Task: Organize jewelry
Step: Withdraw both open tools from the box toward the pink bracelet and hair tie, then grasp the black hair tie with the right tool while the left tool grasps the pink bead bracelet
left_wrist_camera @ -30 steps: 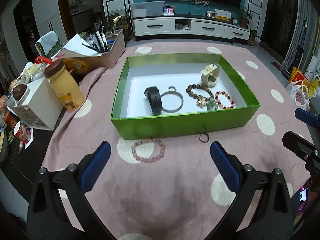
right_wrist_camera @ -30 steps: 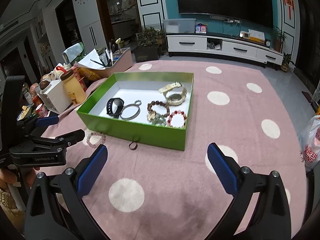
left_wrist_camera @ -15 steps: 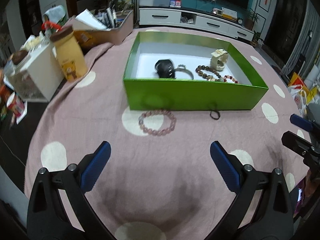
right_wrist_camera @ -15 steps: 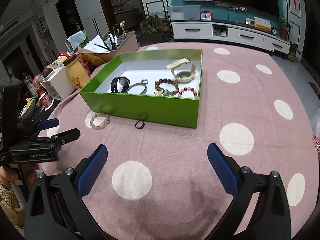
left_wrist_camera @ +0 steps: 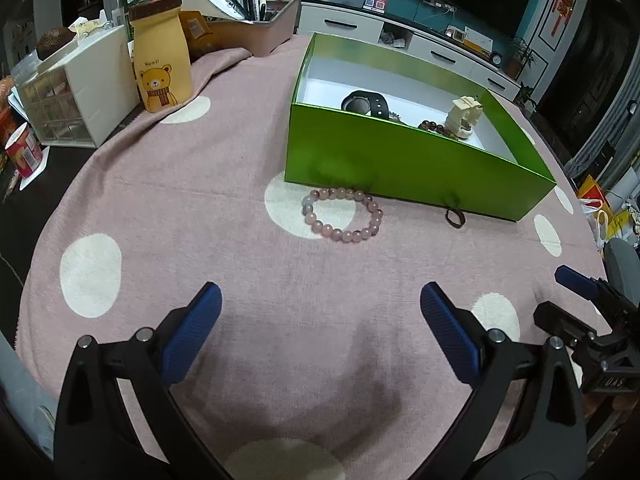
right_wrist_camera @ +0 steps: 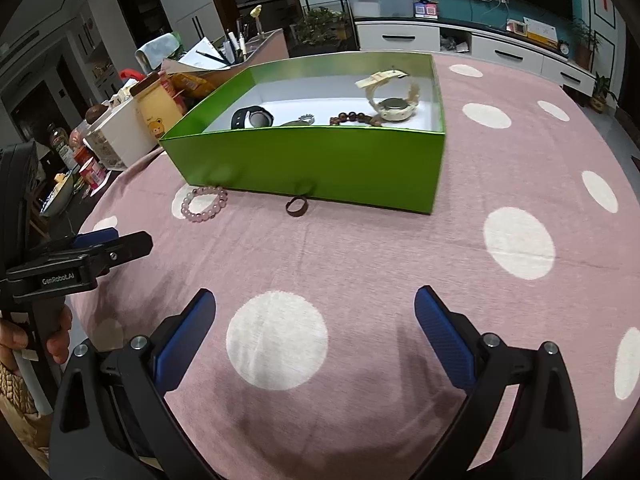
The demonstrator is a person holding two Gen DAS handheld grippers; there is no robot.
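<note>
Meanwhile, both sets of jaws are held wide and empty above the worktop; the left gripper is aimed at the pink bead bracelet beside the green box, where beads could be nudged against the wall, or the flat-lying strand missed.

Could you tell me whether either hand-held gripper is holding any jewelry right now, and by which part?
Nothing is held: the left hand-held gripper and right hand-held gripper are both open and empty.
</note>
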